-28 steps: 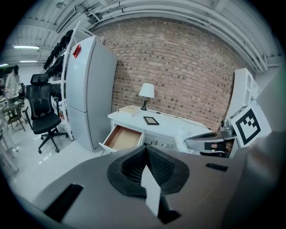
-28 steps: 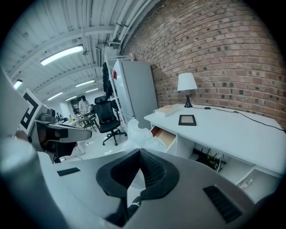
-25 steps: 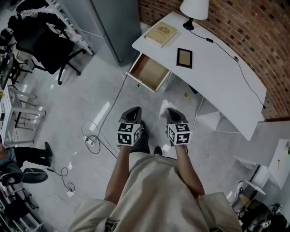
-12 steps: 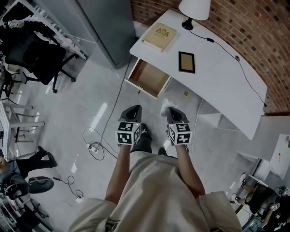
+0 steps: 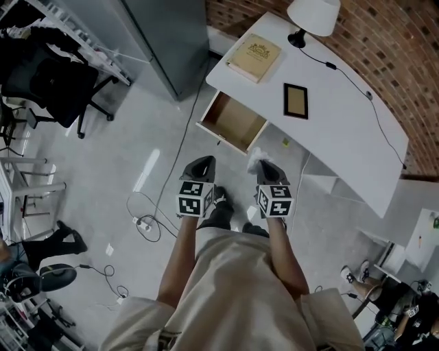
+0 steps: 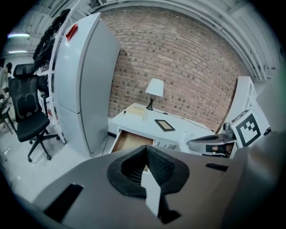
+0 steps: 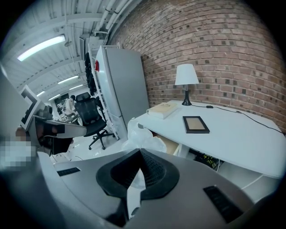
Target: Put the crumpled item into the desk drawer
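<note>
In the head view, my right gripper (image 5: 263, 166) is shut on a crumpled white item (image 5: 255, 159) that sticks out past its tips. The right gripper view shows the same crumpled item (image 7: 141, 139) pinched between the closed jaws of my right gripper (image 7: 139, 154). My left gripper (image 5: 200, 166) is held beside it, shut and empty, as the left gripper (image 6: 145, 150) also shows in its own view. The desk drawer (image 5: 234, 123) stands open and empty ahead of both grippers, under the white desk (image 5: 346, 123). I also see the drawer (image 6: 131, 140) below the desk (image 6: 138, 118).
On the desk lie a book (image 5: 255, 57), a dark frame (image 5: 295, 101) and a lamp (image 5: 313, 15) with a cord. A grey cabinet (image 5: 164, 41) stands left of the desk. A black office chair (image 5: 58, 75), floor cables (image 5: 147, 221) and a seated person's legs (image 5: 41, 238) are at left.
The desk and open drawer have shifted slightly in the head view as the person moved. Both grippers keep the same pose, the right still holding the crumpled item.
</note>
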Motion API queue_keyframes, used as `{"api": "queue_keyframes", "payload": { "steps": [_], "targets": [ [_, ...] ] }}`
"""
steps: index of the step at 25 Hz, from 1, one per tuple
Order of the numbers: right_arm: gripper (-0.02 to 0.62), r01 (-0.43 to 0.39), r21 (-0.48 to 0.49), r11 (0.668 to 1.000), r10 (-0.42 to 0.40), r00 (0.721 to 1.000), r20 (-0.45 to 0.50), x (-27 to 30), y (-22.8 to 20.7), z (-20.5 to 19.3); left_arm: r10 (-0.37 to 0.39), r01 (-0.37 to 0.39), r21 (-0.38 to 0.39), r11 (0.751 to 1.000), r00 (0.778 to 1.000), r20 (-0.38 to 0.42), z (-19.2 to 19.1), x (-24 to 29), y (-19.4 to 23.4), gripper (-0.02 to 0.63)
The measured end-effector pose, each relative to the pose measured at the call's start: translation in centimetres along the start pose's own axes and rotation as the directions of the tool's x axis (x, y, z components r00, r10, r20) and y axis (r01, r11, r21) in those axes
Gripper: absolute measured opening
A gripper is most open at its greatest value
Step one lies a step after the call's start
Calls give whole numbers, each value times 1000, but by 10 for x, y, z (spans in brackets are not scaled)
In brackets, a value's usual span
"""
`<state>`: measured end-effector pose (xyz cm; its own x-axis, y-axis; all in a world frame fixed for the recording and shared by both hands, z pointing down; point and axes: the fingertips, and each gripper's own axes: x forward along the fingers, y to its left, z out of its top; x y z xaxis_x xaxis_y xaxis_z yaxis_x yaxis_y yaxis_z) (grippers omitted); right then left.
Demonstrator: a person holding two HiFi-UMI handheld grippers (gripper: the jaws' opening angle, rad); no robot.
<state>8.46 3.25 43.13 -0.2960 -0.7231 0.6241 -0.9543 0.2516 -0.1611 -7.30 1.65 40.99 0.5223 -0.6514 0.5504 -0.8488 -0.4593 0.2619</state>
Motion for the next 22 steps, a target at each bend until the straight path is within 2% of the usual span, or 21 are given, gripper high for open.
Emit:
{"api": "queue_keyframes", "payload": {
  "steps": [7, 13, 22],
  "targets": [
    [25, 15, 13, 1000, -15, 1000, -18, 24, 1, 4, 8, -8, -26, 1000, 1000, 0, 11, 10, 30, 15],
    [25, 11, 31, 999, -10, 999, -39, 40, -3, 2, -2, 2, -20, 1000, 999, -42, 3, 24, 38, 15],
    [25, -40, -26, 999, 38, 997, -71, 77, -21, 22, 29, -31, -53, 998, 999, -37, 19, 58, 47, 15]
  ]
}}
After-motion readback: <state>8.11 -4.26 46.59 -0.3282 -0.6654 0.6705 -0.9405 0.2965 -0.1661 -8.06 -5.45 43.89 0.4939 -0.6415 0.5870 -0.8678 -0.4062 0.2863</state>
